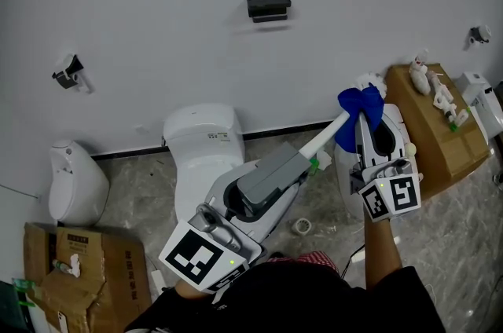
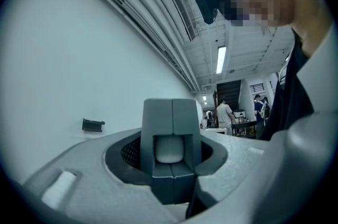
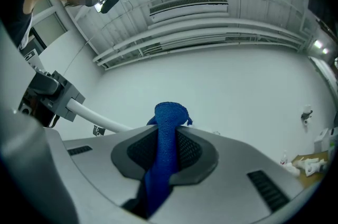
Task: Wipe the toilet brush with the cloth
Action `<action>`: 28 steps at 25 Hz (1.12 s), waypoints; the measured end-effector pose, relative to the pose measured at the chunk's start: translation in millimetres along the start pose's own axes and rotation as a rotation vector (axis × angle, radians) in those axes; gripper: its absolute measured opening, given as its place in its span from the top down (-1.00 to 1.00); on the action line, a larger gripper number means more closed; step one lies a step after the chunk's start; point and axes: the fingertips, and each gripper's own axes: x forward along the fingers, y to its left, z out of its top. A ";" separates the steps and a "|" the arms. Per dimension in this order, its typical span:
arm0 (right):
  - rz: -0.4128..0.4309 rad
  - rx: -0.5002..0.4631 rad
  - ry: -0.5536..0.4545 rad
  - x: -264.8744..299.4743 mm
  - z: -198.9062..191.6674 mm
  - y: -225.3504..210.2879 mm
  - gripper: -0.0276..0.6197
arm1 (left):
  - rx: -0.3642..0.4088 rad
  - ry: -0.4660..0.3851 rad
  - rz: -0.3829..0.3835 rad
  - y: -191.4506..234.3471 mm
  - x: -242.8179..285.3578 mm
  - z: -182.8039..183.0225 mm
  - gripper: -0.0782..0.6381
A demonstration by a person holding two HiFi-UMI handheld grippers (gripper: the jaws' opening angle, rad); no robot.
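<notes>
Jaws of the left gripper (image 2: 171,136) are shut together on the toilet brush (image 1: 334,129), gripping its white handle (image 3: 100,121) (seen end-on between them in the left gripper view); the handle slants up and to the right, held in the air; jaws of the right gripper (image 1: 364,126) pinch the blue cloth (image 1: 360,111), which runs up between them and bunches past their tips; the cloth covers the far end of the handle, well away from the left gripper; a white toilet (image 1: 203,147) stands against the wall (image 1: 157,9), lower left; a cardboard box (image 1: 431,137) sits just right of the right gripper.
</notes>
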 end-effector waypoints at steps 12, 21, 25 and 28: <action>-0.051 -0.034 0.023 1.6 -6.5 -5.8 0.72 | 0.005 0.019 0.004 0.9 -7.5 -4.6 0.31; -0.069 -0.021 0.020 2.5 -9.7 -12.7 0.72 | 0.048 0.035 -0.010 1.4 -8.8 -9.0 0.31; -0.076 0.022 0.025 -1.4 -11.5 -14.3 0.72 | -0.001 0.034 -0.009 4.2 -7.3 -11.6 0.31; -0.072 0.045 0.014 -3.8 -5.1 -14.5 0.72 | -0.020 0.011 -0.006 6.8 -5.8 -11.1 0.31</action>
